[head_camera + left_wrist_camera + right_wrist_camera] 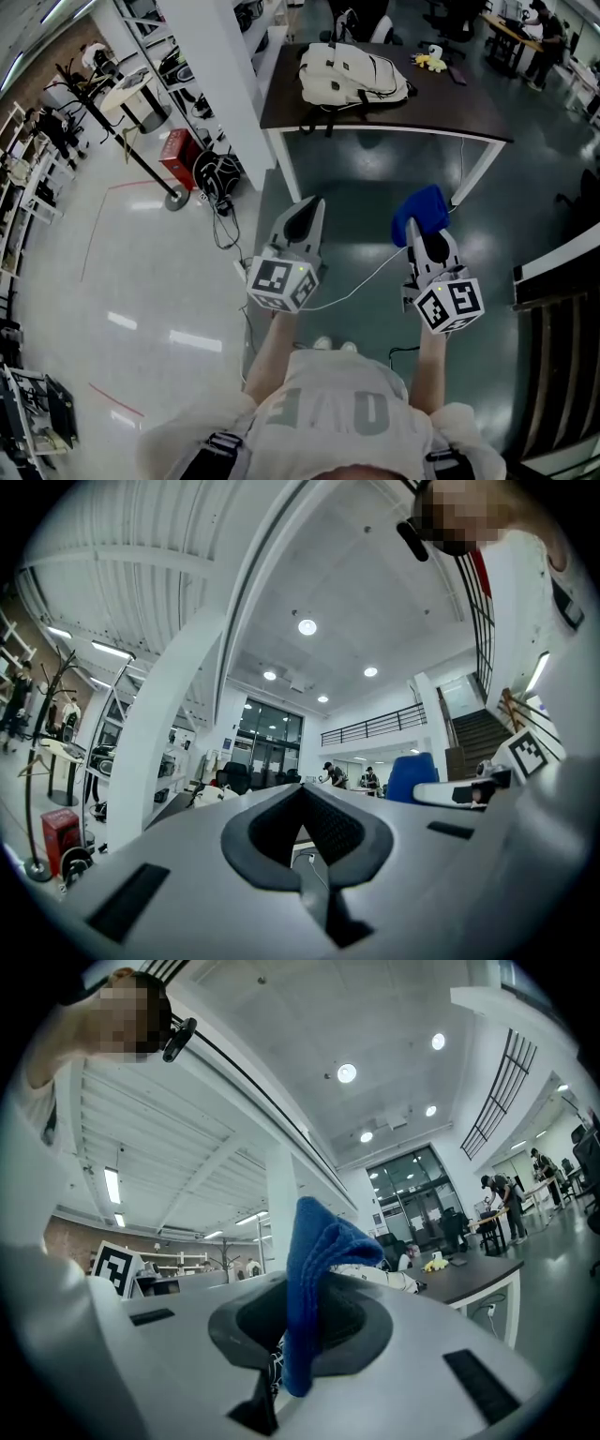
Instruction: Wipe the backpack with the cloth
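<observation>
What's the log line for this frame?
phase: pre-wipe | left gripper: shut, empty | right gripper: shut on blue fabric cloth | white backpack: lying on dark table, ahead, untouched

Left hand-held gripper (312, 205) closed — right one (415, 236) clamps cloth (421, 208).

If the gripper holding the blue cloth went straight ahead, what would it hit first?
Probably the white backpack on the dark table; nothing shows between. The right gripper, clamping the blue cloth, tilts upward, so it might pass over; depth unclear.
</observation>
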A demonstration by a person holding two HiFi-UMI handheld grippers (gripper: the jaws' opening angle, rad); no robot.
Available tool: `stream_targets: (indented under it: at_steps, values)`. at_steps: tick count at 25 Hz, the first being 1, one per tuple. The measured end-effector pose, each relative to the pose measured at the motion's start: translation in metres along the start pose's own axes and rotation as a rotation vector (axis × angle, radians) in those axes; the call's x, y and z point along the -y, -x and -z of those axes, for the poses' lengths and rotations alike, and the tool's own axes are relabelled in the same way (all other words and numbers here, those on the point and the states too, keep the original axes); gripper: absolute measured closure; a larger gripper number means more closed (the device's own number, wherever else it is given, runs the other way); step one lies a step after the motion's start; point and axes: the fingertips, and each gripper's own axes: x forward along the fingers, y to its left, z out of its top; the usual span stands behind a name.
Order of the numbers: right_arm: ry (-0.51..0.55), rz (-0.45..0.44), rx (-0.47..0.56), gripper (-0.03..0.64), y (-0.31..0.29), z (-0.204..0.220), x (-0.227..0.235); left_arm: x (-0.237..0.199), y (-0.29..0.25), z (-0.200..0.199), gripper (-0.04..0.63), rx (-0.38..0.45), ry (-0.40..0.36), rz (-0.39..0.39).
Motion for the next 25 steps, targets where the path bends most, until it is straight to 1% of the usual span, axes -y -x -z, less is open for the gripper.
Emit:
stream_targets:
  at_steps: [3,6,8,15,20,25]
  values:
    - [-0.032,-0.001,-0.006,0.575,0.003,0.005,0.009,0.004,-0.004,0.004,0.592,-0.005,-0.01,-0.005]
    - [-0.082,0.022,-0.02,0.575,0.009,0.015,0.022,0.01,-0.003,0.011,0.592,-0.018,-0.013,-0.015]
    - [-0.089,0.031,-0.04,0.575,0.01,0.021,0.028,0.012,-0.002,0.014,0.592,-0.03,-0.017,-0.024]
    - [-0.117,0.015,-0.087,0.575,-0.011,0.037,0.049,-0.008,-0.02,0.029,0.591,-0.06,-0.006,-0.065]
    - [-0.113,-0.001,-0.086,0.575,-0.053,0.045,0.069,-0.039,-0.06,0.041,0.592,-0.047,0.005,-0.074]
    - [-0.106,0.001,-0.086,0.575,-0.135,0.05,0.1,-0.096,-0.126,0.05,0.592,-0.032,0.01,-0.078]
